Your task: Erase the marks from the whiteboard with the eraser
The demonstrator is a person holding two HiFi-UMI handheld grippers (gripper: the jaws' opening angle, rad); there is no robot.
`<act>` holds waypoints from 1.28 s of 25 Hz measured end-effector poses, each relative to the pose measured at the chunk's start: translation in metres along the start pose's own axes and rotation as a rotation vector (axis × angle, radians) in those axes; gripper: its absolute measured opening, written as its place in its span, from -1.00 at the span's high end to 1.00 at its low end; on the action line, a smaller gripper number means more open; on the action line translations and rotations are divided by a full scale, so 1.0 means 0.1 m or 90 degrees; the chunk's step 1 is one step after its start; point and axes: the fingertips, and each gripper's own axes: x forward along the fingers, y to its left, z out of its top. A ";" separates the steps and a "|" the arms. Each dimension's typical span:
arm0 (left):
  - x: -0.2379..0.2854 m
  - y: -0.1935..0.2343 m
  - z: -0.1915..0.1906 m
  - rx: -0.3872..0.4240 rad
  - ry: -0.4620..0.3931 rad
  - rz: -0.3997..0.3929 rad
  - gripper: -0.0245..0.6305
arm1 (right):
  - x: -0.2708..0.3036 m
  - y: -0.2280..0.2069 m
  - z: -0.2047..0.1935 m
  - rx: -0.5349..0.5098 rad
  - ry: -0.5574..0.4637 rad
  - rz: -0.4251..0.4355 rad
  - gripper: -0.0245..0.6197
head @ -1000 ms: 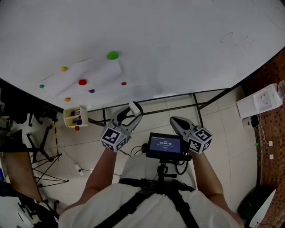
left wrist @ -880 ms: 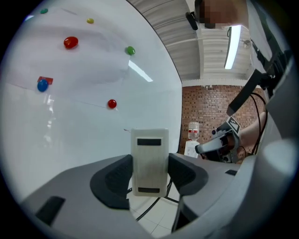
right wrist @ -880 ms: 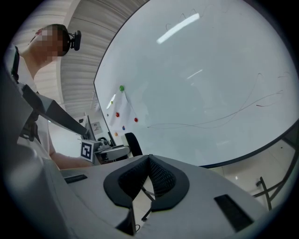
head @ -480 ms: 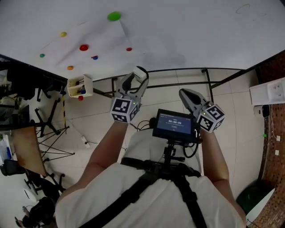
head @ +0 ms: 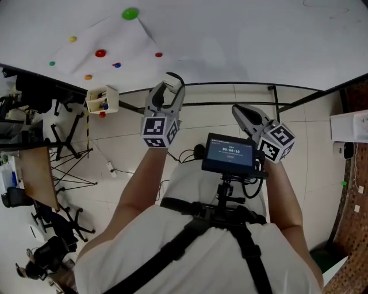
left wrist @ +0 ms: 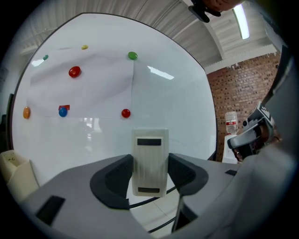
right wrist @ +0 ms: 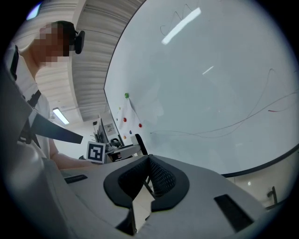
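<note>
The whiteboard (head: pixel 230 34) fills the top of the head view, with faint pen marks (head: pixel 322 4) at its far right. In the right gripper view thin curved lines (right wrist: pixel 224 126) and a short red stroke (right wrist: pixel 280 109) cross the board. My left gripper (head: pixel 169 86) is raised near the board's lower edge, shut on a white ribbed eraser (left wrist: pixel 150 161) that stands upright between its jaws (left wrist: pixel 150 172). My right gripper (head: pixel 240 113) is lower and to the right, shut with nothing in it (right wrist: pixel 148 179).
A paper sheet (head: pixel 115 40) is pinned to the board's left part by coloured magnets (head: pixel 130 13). A marker box (head: pixel 102 99) hangs under the board's left end. A chest-mounted screen (head: pixel 230 154) sits between my arms. Tripod legs (head: pixel 72 166) stand left, and a white box (head: pixel 349 127) right.
The head view has tipped down, so the board has slid up the frame. Both grippers sit higher in the picture, the left one still gripping the eraser.
</note>
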 end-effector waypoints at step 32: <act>0.80 -0.52 0.17 -0.045 0.013 0.112 0.09 | -0.65 -0.82 0.51 -0.005 0.013 0.036 0.91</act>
